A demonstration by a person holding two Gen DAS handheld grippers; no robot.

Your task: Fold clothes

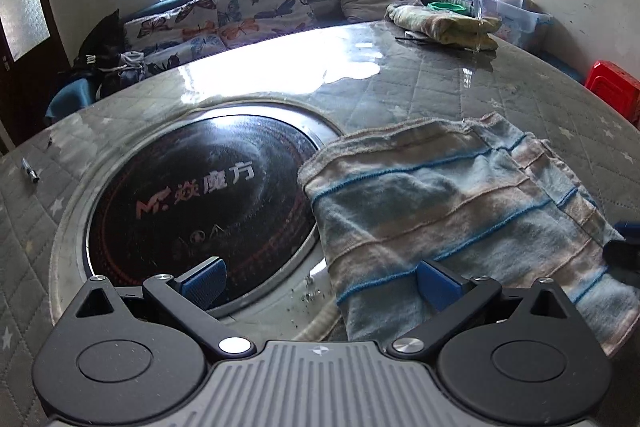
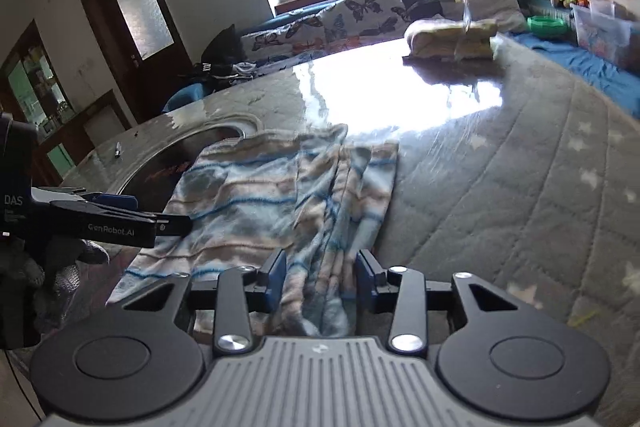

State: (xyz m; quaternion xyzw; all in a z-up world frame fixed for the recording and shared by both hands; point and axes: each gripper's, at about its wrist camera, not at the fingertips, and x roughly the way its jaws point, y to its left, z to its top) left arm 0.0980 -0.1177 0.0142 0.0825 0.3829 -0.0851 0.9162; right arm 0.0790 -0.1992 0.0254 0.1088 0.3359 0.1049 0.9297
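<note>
Near edge of the striped cloth (image 2: 256, 195) hidden behind the right gripper (image 2: 321, 277) body; whether the pads press it, unclear. Right gripper (image 1: 624, 243) cut off at the left view's right edge. Small dark object (image 1: 30, 169) on the table (image 1: 460, 87) too small to identify.

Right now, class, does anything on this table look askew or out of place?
Yes: the striped cloth lies partly over the black cooktop set into the table, one corner overlapping its rim. Small dark crumbs lie beside it.

Fuzzy striped cloth towel (image 1: 452, 211), glossy film over quilted tabletop (image 1: 400, 95) — shiny black glass hotplate (image 1: 200, 195)
</note>
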